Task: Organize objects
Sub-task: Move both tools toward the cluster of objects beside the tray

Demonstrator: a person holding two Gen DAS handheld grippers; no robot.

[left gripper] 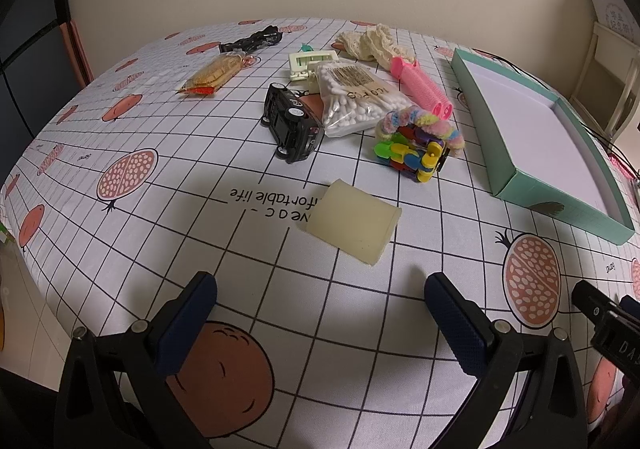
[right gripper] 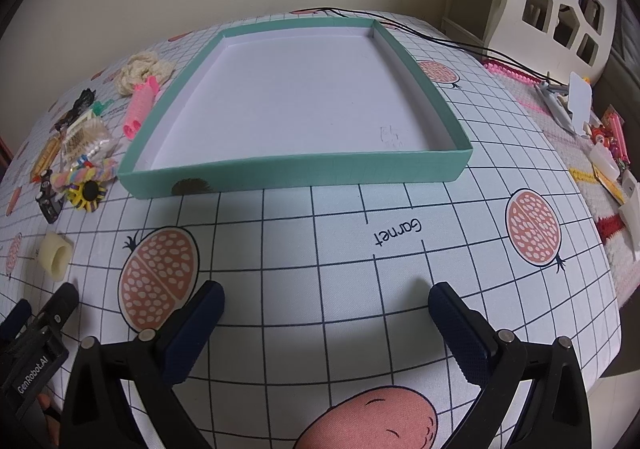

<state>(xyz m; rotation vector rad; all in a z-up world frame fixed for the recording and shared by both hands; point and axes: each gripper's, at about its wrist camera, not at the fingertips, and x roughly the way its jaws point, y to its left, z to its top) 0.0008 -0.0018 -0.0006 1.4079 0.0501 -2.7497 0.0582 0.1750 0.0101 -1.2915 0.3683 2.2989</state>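
The left gripper (left gripper: 320,289) is spread wide, holding nothing, above the surface (left gripper: 160,233). The right gripper (right gripper: 326,297) is likewise wide apart and empty. A cream sponge (left gripper: 352,225) lies just ahead of the left gripper at 12 o'clock. The clutter behind it overlaps, partly hidden. The teal tray (right gripper: 296,171) sits at the right gripper's 12 o'clock.

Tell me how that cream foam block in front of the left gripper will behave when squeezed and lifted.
The cream foam block looks spongy, so it will probably compress between the fingers. It likely weighs little for its size. Its end looks hollow in the right wrist view, so it may flatten rather than resist.
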